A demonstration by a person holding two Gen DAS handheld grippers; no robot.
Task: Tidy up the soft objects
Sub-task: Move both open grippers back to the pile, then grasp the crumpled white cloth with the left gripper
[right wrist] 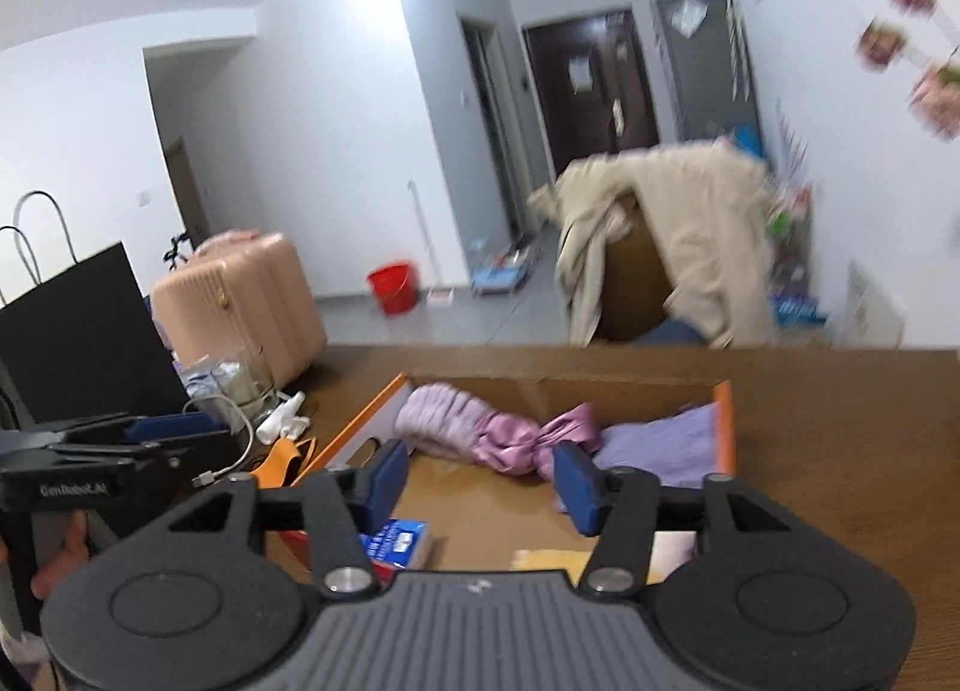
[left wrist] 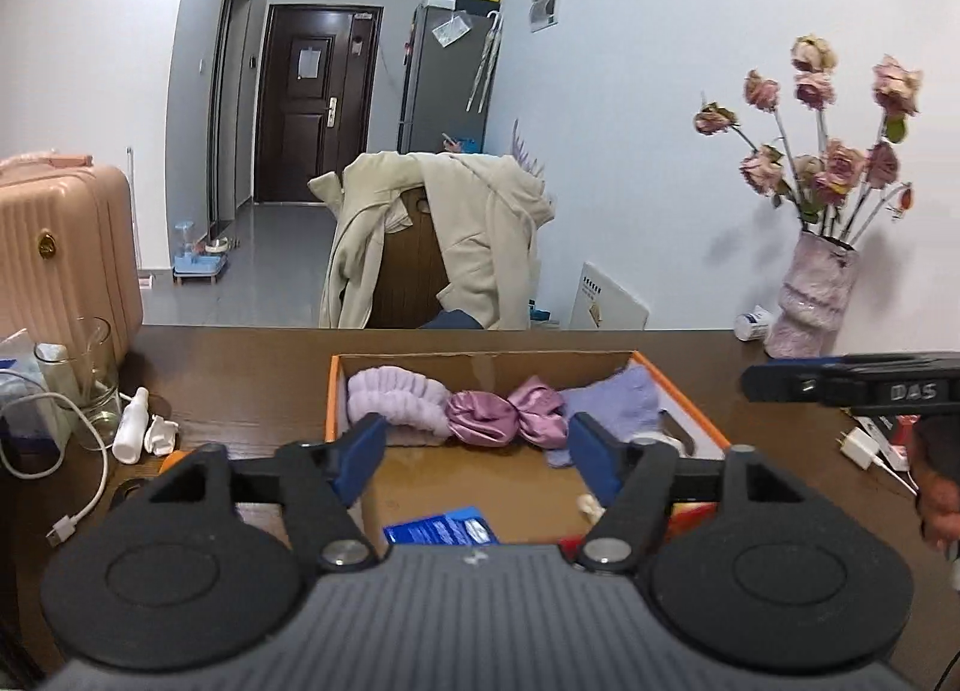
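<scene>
Three soft items lay in a row along the far wall of the orange-edged cardboard box on the dark wooden counter: a pale lilac plush headband at the left end, a shiny pink satin scrunchie in the middle, and a lavender folded cloth at the right end. Headband and scrunchie touched; scrunchie and cloth overlapped at their edges. The row's long axis ran left to right across the box, parallel to its far wall, and the scrunchie's twisted waist sat crosswise to that line, its two puffed lobes pointing left and right. The left hand-held gripper stood over the near half of the box with jaws apart and nothing between them; the right hand-held gripper likewise stood with jaws spread and empty, its view blurred. Judged from the layout, placement of these three looked done. Still loose in the near part of the box: a blue printed packet and a small pale object I could not identify. No further soft item showed on the counter itself, only a white spray bottle, a glass jar and a charging cable at left. Remaining work, if any, could not be told.
</scene>
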